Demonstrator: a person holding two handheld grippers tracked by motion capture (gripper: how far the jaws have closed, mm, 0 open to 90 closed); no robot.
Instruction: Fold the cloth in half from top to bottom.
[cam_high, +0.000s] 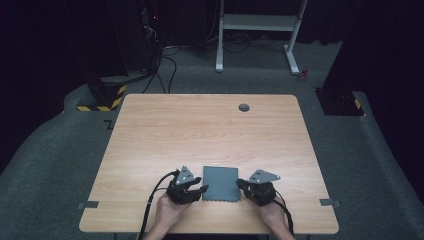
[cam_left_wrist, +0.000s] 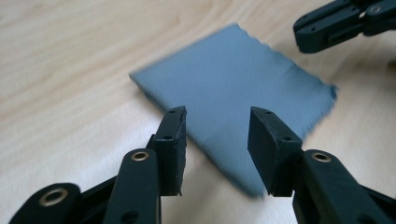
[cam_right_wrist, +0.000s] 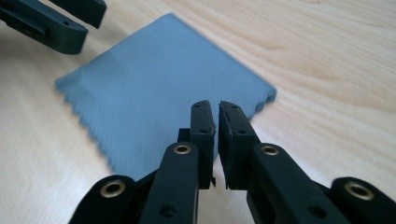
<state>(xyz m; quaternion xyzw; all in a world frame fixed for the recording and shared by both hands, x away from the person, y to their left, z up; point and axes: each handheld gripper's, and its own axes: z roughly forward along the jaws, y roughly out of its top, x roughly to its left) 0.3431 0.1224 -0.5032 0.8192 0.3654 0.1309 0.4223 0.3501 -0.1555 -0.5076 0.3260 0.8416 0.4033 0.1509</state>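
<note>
A grey-blue square cloth (cam_high: 221, 183) lies flat on the wooden table (cam_high: 200, 125), near its front edge, between the two grippers. My left gripper (cam_high: 202, 189) sits at the cloth's left edge; in the left gripper view its jaws (cam_left_wrist: 217, 116) stand open, apart above the cloth (cam_left_wrist: 233, 84), with nothing pressed between them. My right gripper (cam_high: 241, 184) is at the cloth's right edge. In the right gripper view its jaws (cam_right_wrist: 217, 109) are drawn together to a thin slit just above the cloth (cam_right_wrist: 154, 93), holding nothing that I can see.
A small grey round cap (cam_high: 244, 107) sits in the tabletop near the far edge. Tape strips mark the front left (cam_high: 88, 204) and front right (cam_high: 327, 202) edges. Beyond the table stand a white frame (cam_high: 260, 30) and a black-yellow striped base (cam_high: 102, 97).
</note>
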